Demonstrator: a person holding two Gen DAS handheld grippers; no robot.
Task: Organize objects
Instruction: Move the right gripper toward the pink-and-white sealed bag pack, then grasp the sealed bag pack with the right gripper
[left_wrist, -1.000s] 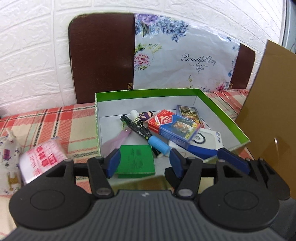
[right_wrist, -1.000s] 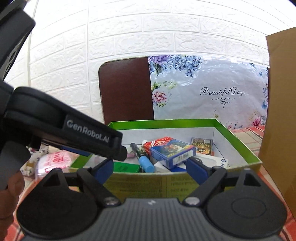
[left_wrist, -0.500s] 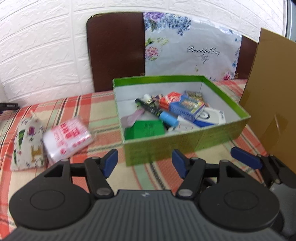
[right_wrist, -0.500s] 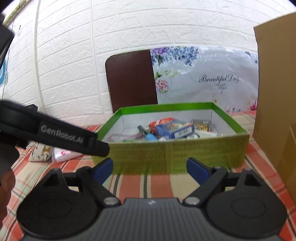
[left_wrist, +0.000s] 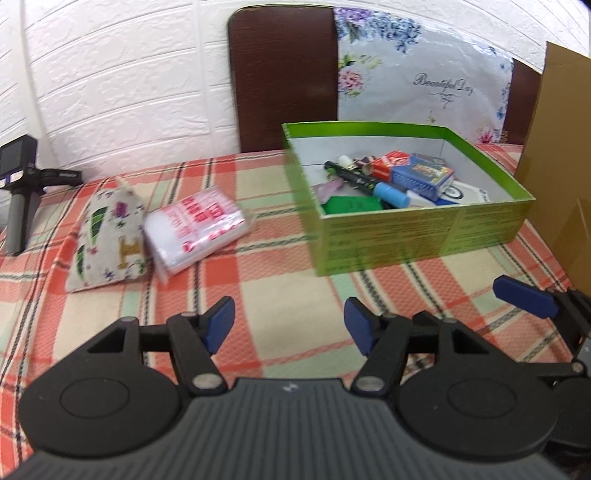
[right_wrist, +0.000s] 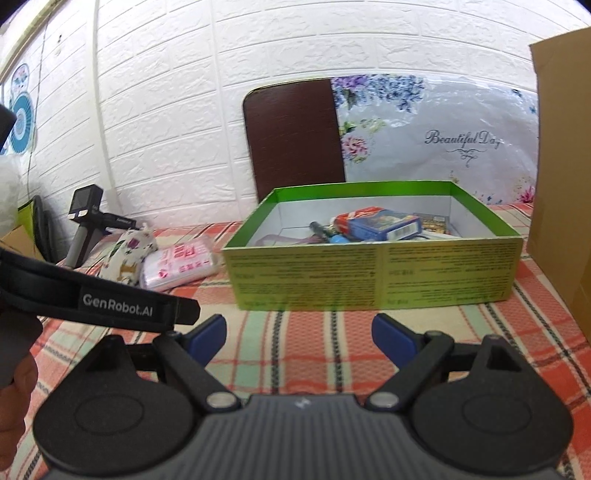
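Observation:
A green open box (left_wrist: 417, 236) (right_wrist: 373, 273) stands on the checked tablecloth and holds card packs, a marker, a green pad and other small items. A patterned cloth pouch (left_wrist: 107, 240) (right_wrist: 127, 254) and a clear pink-printed packet (left_wrist: 195, 229) (right_wrist: 181, 264) lie on the cloth left of the box. My left gripper (left_wrist: 288, 325) is open and empty, low over the cloth in front of the box. My right gripper (right_wrist: 299, 338) is open and empty, also in front of the box; one of its fingers (left_wrist: 524, 295) shows at the right of the left wrist view.
A brown cardboard sheet (left_wrist: 561, 155) (right_wrist: 561, 147) stands right of the box. A dark chair back with a floral sheet (left_wrist: 424, 85) leans behind the table against the white brick wall. A black-and-grey handheld device (left_wrist: 18, 184) (right_wrist: 86, 225) stands at the far left.
Both grippers have pulled back from over the box toward the near side. The left view has swung left, bringing the pouch, packet and device into fuller view. Both stay open and empty.

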